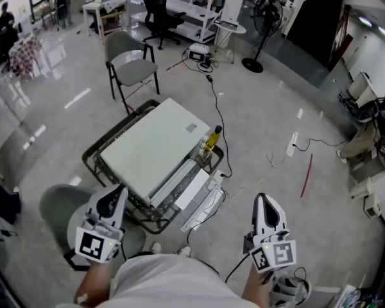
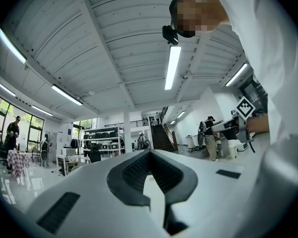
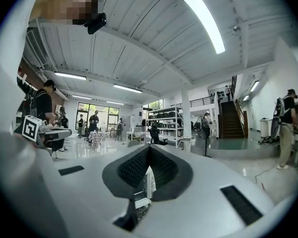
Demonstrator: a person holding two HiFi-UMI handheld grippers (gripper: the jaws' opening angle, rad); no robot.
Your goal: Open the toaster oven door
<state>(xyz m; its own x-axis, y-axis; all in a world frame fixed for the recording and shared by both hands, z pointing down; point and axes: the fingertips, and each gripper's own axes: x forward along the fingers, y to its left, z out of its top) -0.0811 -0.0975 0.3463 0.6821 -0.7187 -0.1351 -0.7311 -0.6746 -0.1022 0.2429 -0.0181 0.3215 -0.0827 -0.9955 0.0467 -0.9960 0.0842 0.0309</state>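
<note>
In the head view the white toaster oven [image 1: 155, 147] sits on a low metal-framed table [image 1: 93, 153] in front of me, with white panels along its near side. Its door is hard to make out from above. A yellow bottle [image 1: 212, 138] stands at the table's right corner. My left gripper [image 1: 116, 193] and right gripper [image 1: 264, 201] are held low near my body, short of the table, both shut and empty. The left gripper view [image 2: 150, 152] and right gripper view [image 3: 149, 148] show jaws touching at the tips and pointing up across the room.
A grey chair [image 1: 131, 59] stands beyond the table, and a round grey seat [image 1: 61, 210] is by my left gripper. Cables [image 1: 217, 108], a power strip [image 1: 291, 144] and a red rod [image 1: 306, 175] lie on the floor to the right. A fan [image 1: 260, 18] and desks stand farther back.
</note>
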